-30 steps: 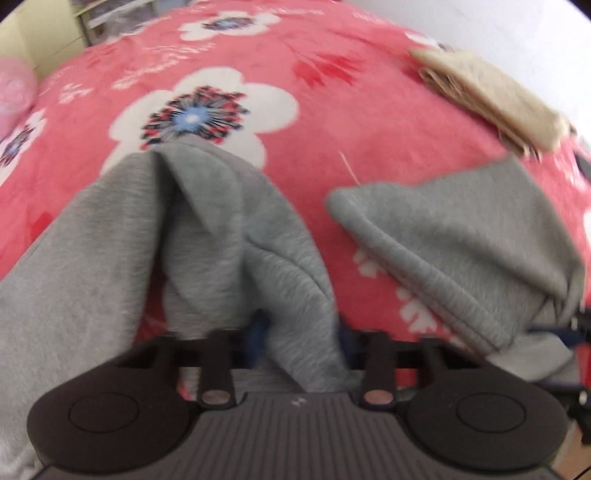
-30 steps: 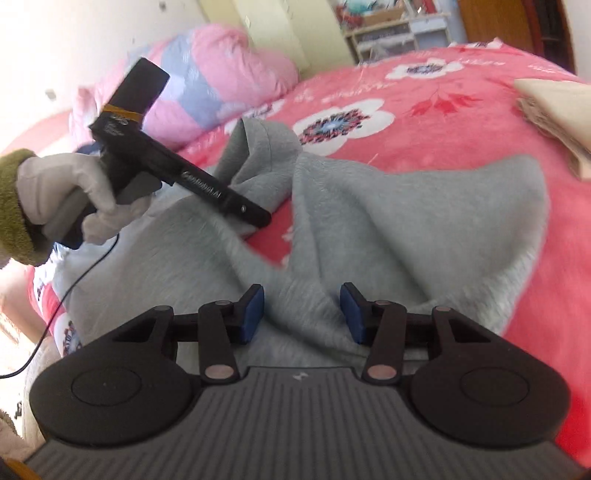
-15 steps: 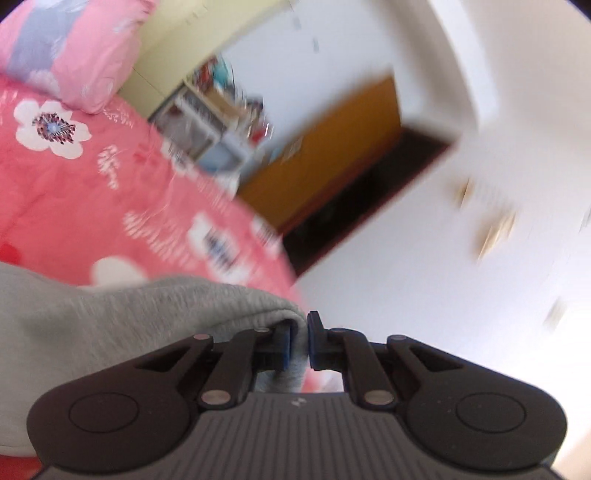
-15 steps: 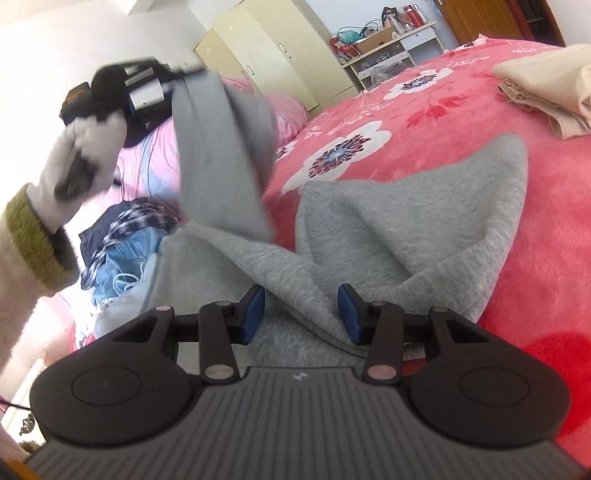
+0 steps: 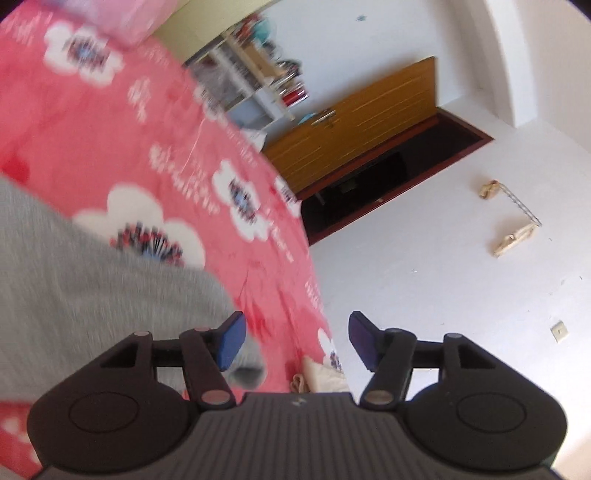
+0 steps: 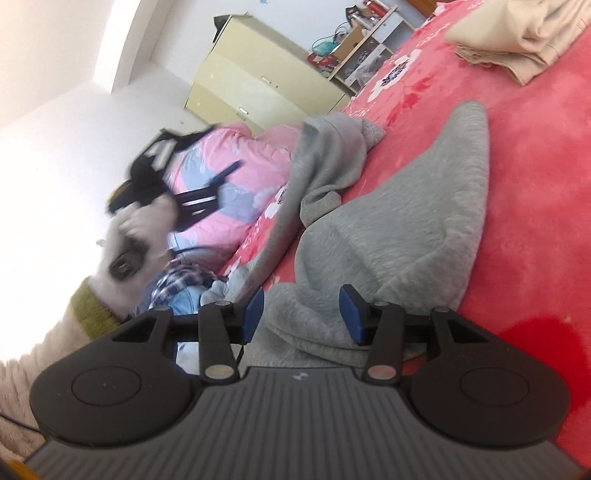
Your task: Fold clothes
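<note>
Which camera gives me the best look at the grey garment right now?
Right wrist view: the grey garment lies sharp and nearly whole on the red blanket. The left wrist view shows only a blurred grey patch at the left edge.

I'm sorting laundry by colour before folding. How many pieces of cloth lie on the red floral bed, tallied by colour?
Grey: 1, the grey garment, loosely spread
Beige: 1, the folded beige cloth at the far edge
Blue plaid/denim: 1, a heap of clothes at the bedside; pieces within it cannot be told apart
Total: 3
</note>
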Demonstrator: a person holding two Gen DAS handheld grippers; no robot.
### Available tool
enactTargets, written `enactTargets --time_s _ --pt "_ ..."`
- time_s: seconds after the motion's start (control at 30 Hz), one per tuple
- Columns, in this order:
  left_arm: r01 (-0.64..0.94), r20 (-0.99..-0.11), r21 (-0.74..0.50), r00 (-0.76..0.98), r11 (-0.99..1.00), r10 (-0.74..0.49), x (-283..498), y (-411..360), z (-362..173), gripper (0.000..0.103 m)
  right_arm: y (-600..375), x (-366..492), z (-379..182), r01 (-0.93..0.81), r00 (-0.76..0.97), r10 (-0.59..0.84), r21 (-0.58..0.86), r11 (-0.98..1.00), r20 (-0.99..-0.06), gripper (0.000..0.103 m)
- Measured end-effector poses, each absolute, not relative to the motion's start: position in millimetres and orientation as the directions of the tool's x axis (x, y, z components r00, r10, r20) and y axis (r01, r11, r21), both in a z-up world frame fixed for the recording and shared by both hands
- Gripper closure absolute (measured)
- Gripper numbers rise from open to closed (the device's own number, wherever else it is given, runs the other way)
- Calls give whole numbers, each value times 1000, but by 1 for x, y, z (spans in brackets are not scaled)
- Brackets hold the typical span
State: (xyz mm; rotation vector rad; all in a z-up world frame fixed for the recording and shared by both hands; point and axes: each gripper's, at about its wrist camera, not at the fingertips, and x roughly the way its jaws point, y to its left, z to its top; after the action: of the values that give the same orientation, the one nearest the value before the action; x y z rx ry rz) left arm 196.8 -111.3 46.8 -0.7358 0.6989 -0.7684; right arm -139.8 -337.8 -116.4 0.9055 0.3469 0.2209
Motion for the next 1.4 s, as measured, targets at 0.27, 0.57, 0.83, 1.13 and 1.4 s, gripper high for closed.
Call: enactTargets --time_s 0.27,0.57,0.83,1.13,1.4 --pt "492 -262 -351 765 797 -588 122 -16 174 33 -338 -143 -114 -17 936 292 802 597 -197 57" --pt "453 -404 112 834 884 -376 105 3 137 22 -324 -129 -70 4 938 249 726 688 -241 57" --pt "703 -609 112 607 702 -510 113 -69 -16 23 -316 -35 -11 119 885 111 451 884 -452 57" --pt "698 -650 192 617 690 -444 130 -96 -87 22 -316 101 -46 129 770 71 264 956 -634 40" --pt "610 -605 -2 630 792 -487 153 -65 -97 40 -335 153 -58 182 802 30 292 939 -597 78"
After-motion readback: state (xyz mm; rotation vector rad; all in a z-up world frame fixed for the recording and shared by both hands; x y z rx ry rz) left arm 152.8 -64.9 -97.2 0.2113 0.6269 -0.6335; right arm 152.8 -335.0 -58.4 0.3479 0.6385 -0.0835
